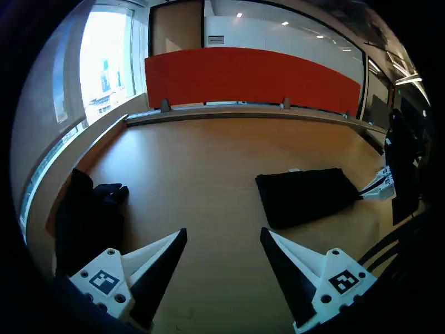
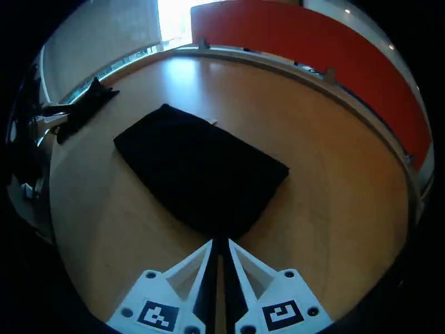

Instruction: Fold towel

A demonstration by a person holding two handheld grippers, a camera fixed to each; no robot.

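Towel (image 2: 200, 172), black, lay flat as rectangle on wooden table (image 2: 334, 183). We logged left gripper (image 1: 222, 239) spread wide, holding nothing. Right gripper (image 2: 221, 245) clenched, tips at towel's near edge; grip on cloth unclear.

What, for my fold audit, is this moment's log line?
black towel: flat on table | left gripper: open | right gripper: shut, at towel edge

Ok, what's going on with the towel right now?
The black towel lies flat on the wooden table and looks folded into a rectangle. The right gripper is closed, tips at the towel's near edge; whether it pinches cloth is unclear. The left gripper is open over bare wood beside it.
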